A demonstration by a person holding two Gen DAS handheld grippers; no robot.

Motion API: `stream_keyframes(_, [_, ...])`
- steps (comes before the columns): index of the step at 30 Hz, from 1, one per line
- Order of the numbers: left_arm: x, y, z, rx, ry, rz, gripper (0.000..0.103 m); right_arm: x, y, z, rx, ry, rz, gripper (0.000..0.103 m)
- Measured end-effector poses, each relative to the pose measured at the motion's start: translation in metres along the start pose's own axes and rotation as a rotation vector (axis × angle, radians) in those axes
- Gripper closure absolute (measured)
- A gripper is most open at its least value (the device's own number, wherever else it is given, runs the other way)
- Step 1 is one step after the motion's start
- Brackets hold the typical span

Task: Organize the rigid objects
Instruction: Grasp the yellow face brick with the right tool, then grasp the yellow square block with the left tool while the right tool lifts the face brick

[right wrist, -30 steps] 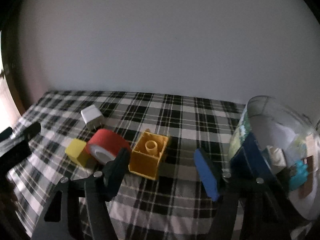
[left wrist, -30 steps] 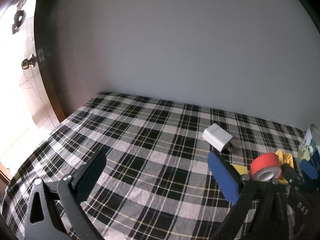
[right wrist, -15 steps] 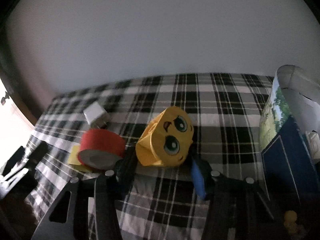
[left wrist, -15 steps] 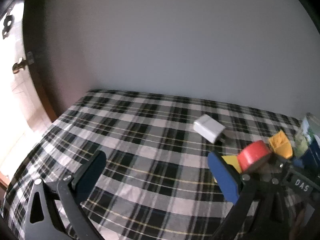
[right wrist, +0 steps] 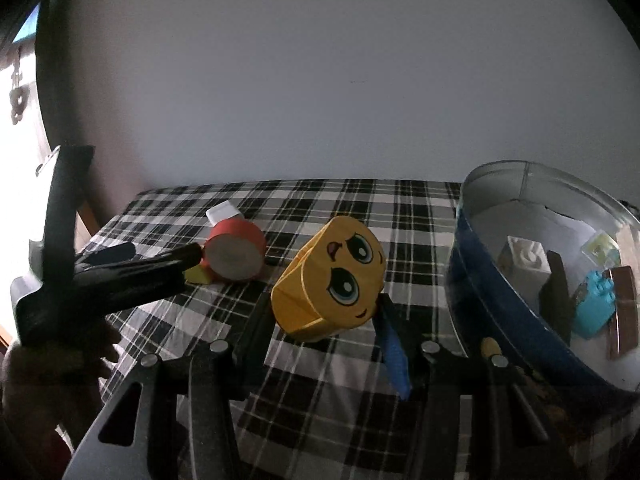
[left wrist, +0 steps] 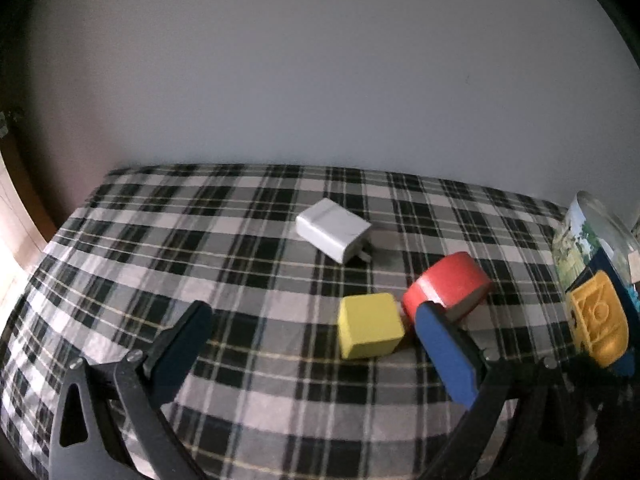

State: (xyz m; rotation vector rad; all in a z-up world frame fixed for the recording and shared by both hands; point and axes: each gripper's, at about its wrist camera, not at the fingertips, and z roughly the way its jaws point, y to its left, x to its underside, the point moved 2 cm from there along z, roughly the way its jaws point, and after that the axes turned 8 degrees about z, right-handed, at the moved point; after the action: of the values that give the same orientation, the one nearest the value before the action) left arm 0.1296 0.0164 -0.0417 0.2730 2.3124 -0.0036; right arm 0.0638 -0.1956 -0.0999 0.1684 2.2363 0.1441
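My right gripper (right wrist: pixel 324 316) is shut on a yellow toy block with a cartoon face (right wrist: pixel 332 280) and holds it above the checked cloth, left of the round tin (right wrist: pixel 472 256). The block also shows at the right edge of the left wrist view (left wrist: pixel 598 320). My left gripper (left wrist: pixel 316 344) is open and empty, low over the cloth. A yellow cube (left wrist: pixel 370 326) lies between its fingers, touching a red tape roll (left wrist: pixel 448 284). A white charger (left wrist: pixel 334 230) lies farther back.
The tin holds a white block (right wrist: pixel 524 258), a turquoise block (right wrist: pixel 596 308) and other small pieces. The checked cloth (left wrist: pixel 200 240) covers the table, with a plain wall behind. A door stands at the far left (right wrist: pixel 18 92).
My right gripper closed on the yellow face block, lifted it and carried it right toward the tin. My left gripper swung right, bringing the cube and tape roll closer.
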Motion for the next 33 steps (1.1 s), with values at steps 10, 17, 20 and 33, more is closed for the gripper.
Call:
stream_keyframes(10, [0.002,-0.002,0.028,0.003,0.147,-0.044,0.012,-0.001,-0.002,0.001,-0.027,0.015,0.003,0.050])
stream_keyframes(17, [0.007,-0.001,0.027,-0.001,0.163,-0.054,0.000,-0.001,-0.007,-0.004,-0.028,0.000,0.023,0.050])
stream_keyframes(20, [0.010,-0.001,0.025,0.006,0.160,-0.052,0.000,-0.001,-0.009,-0.004,-0.029,0.002,0.029,0.050])
stream_keyframes(33, [0.013,0.015,0.000,0.169,0.022,-0.127,0.074,-0.005,-0.013,-0.009,-0.035,-0.057,0.043,0.050])
